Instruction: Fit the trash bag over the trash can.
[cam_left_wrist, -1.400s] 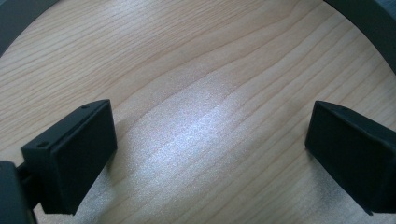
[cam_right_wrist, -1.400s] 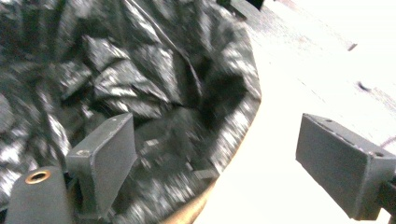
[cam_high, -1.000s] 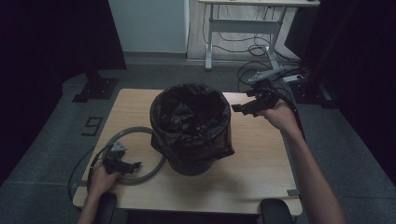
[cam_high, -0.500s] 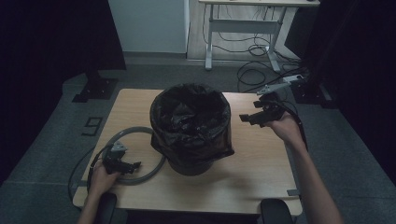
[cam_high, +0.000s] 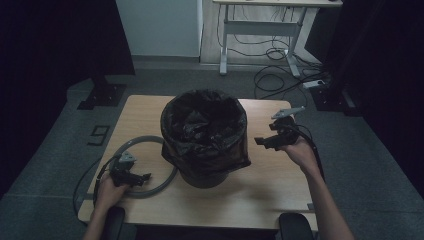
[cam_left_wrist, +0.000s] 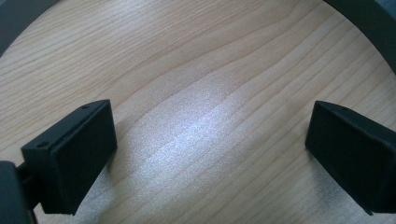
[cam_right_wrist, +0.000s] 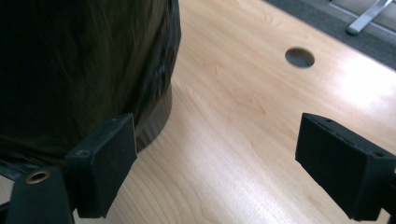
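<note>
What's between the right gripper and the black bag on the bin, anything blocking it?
Nothing visible. The right gripper is open beside the bin's black bag, with only bare table in the gap. In the right gripper view the bag's side sits just past one jaw, apart from it.

Bare table lies right of the bin; grey ring crowds its left.

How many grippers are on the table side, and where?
2: the left gripper rests inside the grey ring, left of the bin; the right gripper hovers right of it.
</note>
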